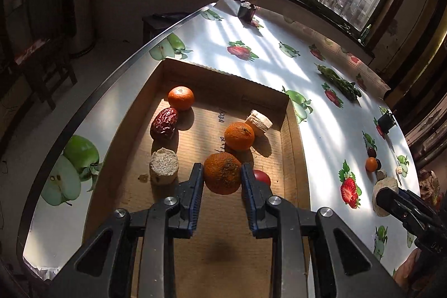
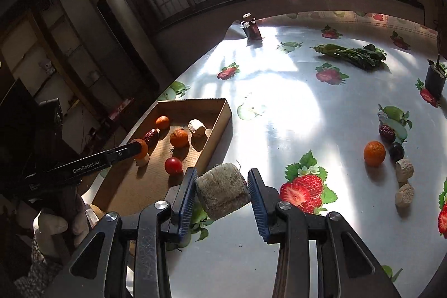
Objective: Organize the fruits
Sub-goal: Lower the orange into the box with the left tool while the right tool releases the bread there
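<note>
The table point(image 2: 293, 108), under a glossy fruit-print cloth, carries a shallow cardboard tray point(image 1: 293, 130) at its left edge, and everything turns on that tray: it lies left of and beyond the right tool, and directly beneath the left one.

The left tool point(image 1: 222, 176) hangs over the near middle of the tray, closed on a blemished mandarin point(image 1: 222, 176); both pads touch its sides, and the shadow on the cardboard below suggests it is held clear of the floor. Setting it down likely needs only a short descent. Crowding the spot are a second mandarin point(image 1: 239, 136) just beyond, a red cherry tomato point(image 1: 262, 177) just right of the right finger, and a pale corn-cob section point(image 1: 164, 165) to the left. Further back sit a red date point(image 1: 164, 124), a third mandarin point(image 1: 181, 98) and another cob piece point(image 1: 259, 122).

The right tool point(image 2: 222, 193) grips a fibrous cob chunk point(image 2: 222, 193) above the bare table just outside the tray's near right wall, its cut end tilted toward the camera. To reach the tray it must go left over that wall, where the left tool is already working.

Well to the right, loose on the table, lie an orange mandarin point(image 2: 374, 153), a dark plum point(image 2: 396, 151), a date point(image 2: 387, 133) and two cob bits point(image 2: 404, 171); leafy greens point(image 2: 352, 53) lie far back.
</note>
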`<act>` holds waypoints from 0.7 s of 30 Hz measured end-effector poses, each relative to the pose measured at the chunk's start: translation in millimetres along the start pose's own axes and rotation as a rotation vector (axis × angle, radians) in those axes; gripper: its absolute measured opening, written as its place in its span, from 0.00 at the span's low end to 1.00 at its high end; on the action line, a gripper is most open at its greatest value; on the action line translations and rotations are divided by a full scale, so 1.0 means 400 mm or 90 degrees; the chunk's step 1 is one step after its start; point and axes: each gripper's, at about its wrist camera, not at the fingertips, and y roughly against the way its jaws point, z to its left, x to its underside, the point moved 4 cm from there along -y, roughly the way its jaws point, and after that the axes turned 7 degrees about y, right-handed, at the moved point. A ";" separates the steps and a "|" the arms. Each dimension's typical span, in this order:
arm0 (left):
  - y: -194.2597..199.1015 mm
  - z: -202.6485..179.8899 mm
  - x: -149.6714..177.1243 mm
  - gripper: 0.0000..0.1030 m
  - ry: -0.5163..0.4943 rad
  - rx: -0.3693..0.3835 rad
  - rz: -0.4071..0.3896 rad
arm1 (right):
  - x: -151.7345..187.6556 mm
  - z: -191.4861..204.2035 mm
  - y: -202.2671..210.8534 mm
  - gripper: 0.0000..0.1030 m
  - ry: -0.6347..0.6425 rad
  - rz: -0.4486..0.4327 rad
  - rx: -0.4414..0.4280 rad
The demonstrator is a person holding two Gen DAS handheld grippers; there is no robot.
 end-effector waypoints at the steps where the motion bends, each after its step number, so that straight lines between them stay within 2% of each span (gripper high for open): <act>1: -0.010 0.020 0.000 0.26 0.009 -0.005 0.008 | -0.005 0.033 -0.033 0.40 0.014 0.011 -0.009; 5: -0.043 0.066 0.003 0.26 0.019 -0.019 0.035 | -0.005 0.123 -0.156 0.40 0.055 0.062 -0.028; 10: -0.047 0.058 0.004 0.26 0.001 -0.023 0.033 | 0.022 0.175 -0.266 0.40 0.082 0.119 -0.030; 13: -0.063 0.052 0.000 0.26 -0.002 -0.016 0.038 | 0.039 0.187 -0.303 0.40 0.095 0.139 -0.022; 21: -0.074 0.049 -0.019 0.28 0.018 -0.007 0.035 | 0.046 0.194 -0.332 0.40 0.126 0.142 0.016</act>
